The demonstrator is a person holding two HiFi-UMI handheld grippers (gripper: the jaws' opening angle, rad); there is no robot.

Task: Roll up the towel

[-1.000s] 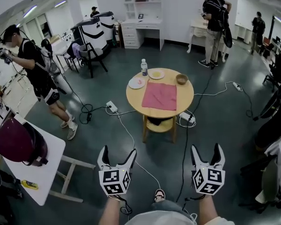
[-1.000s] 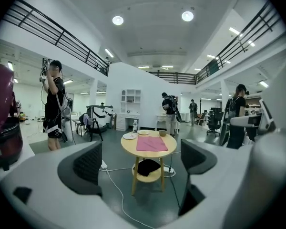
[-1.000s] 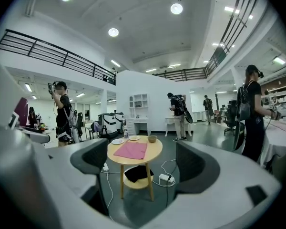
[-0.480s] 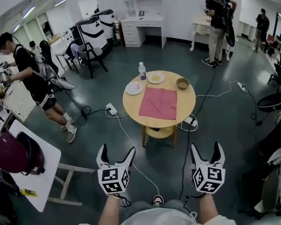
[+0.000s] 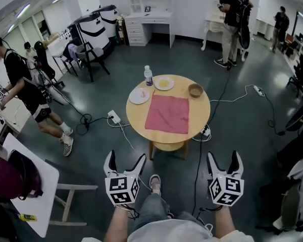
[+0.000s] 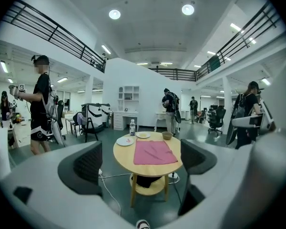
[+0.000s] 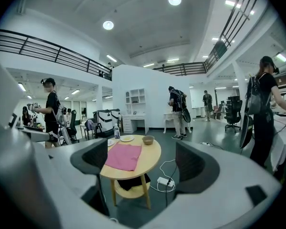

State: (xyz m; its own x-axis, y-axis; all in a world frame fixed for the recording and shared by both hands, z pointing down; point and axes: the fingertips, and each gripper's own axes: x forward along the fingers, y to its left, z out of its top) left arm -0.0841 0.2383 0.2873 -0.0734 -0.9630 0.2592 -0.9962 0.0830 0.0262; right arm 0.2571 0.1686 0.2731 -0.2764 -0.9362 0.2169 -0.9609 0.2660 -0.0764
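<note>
Surface: round light-wood table (image 5: 202,110) on dark grey-green floor (image 5: 91,150) of open hall | Towel: flat pink cloth towel (image 5: 167,114) spread mid-table, unrolled | Containers: white plate (image 5: 139,96), small plate (image 5: 164,83) with yellowish food, brown bowl (image 5: 195,89), clear plastic bottle (image 5: 148,76), all behind towel | Claws: left gripper (image 5: 125,158), right gripper (image 5: 223,156) both agape, empty, well short of table

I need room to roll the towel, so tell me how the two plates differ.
The near plate holds something pink; the far plate holds something yellow. The near plate sits left of the towel; the far plate sits past its far edge, between the bottle and the bowl. Both are round, pale and flat on the table, off the towel.
</note>
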